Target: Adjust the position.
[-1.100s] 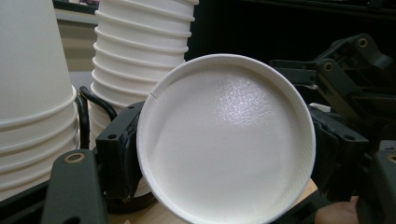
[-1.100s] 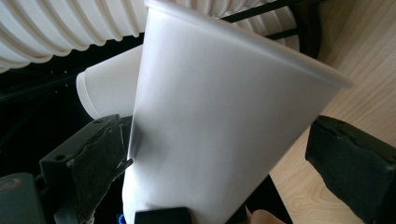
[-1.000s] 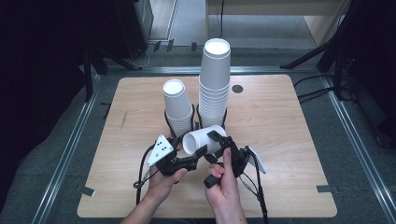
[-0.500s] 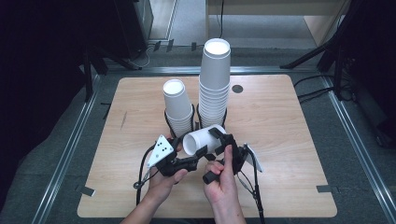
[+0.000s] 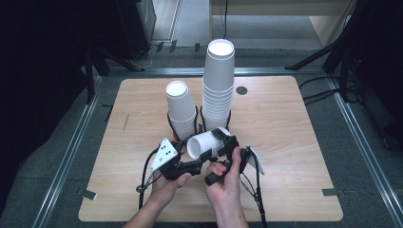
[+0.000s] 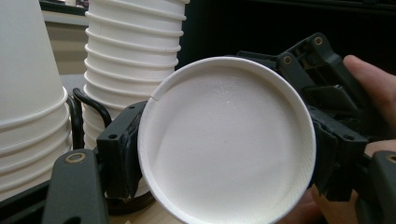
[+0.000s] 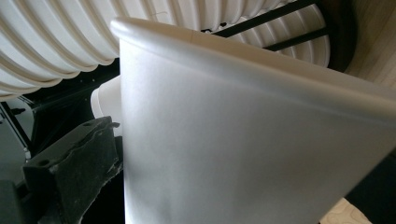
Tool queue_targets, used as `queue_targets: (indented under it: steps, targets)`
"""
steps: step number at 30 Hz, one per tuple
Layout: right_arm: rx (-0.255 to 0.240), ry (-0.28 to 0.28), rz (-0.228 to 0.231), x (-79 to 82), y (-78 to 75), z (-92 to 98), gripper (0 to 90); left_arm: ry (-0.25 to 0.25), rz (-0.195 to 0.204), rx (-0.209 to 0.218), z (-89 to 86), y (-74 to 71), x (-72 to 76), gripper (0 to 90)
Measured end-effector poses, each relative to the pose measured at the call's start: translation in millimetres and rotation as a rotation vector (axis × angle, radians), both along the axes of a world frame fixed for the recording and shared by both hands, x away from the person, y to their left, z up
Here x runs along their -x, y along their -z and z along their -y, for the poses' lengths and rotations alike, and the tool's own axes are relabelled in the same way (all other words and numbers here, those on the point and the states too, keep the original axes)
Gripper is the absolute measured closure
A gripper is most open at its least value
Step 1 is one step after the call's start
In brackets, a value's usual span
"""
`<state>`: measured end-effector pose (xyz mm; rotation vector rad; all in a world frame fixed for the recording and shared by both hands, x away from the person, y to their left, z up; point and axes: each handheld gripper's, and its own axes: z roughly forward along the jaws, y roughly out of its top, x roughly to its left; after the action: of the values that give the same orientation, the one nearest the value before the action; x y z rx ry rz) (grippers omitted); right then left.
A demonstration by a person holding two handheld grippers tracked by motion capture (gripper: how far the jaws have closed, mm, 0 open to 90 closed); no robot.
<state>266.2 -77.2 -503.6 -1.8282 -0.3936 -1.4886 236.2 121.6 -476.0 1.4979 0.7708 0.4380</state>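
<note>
My left gripper (image 5: 205, 159) has its jaws clamped on the rim of a white paper cup (image 5: 205, 144), held on its side. My right gripper (image 5: 227, 145) has just spread its jaws wide around the cup's body. Beyond both jaws stand two cup stacks (image 5: 218, 90) on the table (image 5: 294, 142).

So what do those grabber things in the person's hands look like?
Both are black plastic tools. The left gripper carries a pale grey three-cornered plate with small dark dots on it. The right gripper has a pale plate too. A thin black cable trails from each. The forearms are bare, with no sleeves.
</note>
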Motion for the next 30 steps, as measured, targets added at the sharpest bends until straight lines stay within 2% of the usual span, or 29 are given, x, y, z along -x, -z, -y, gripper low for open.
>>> queue_targets:
  steps: [3, 7, 18, 21, 23, 25, 26, 30]
  targets:
    - [-0.005, 0.002, -0.005, -0.4, 1.9, 0.2, 0.9, 0.001, 0.002, -0.003, 0.4, 0.1, 0.3, 24.8]
    - [-0.005, 0.007, -0.011, -0.4, 4.4, -0.3, 6.3, 0.002, 0.005, -0.005, 0.8, 0.2, 0.6, 24.8]
    - [-0.037, 0.036, 0.009, 2.3, 8.2, 0.1, 11.9, 0.005, 0.007, -0.009, 2.3, 1.5, 1.0, 24.4]
    - [-0.039, 0.039, 0.005, 3.2, 8.5, 0.2, 13.1, 0.012, -0.006, -0.018, 1.2, 0.8, -0.2, 23.3]
    - [-0.053, 0.038, 0.000, 3.6, 9.3, -1.2, 13.8, 0.003, -0.013, -0.025, 0.3, -0.9, 0.7, 21.6]
    - [-0.053, 0.048, 0.012, 3.9, 8.6, -1.6, 13.9, 0.016, -0.047, -0.024, 0.4, -2.4, 0.2, 4.8]
    - [-0.055, 0.054, 0.015, 3.7, 7.9, -0.7, 14.0, 0.032, -0.058, -0.016, -0.6, -2.7, 0.2, 0.0]
    - [-0.031, 0.088, 0.035, 2.7, 5.5, 5.3, 14.2, 0.048, -0.069, -0.003, -1.3, -2.7, 0.0, 0.0]
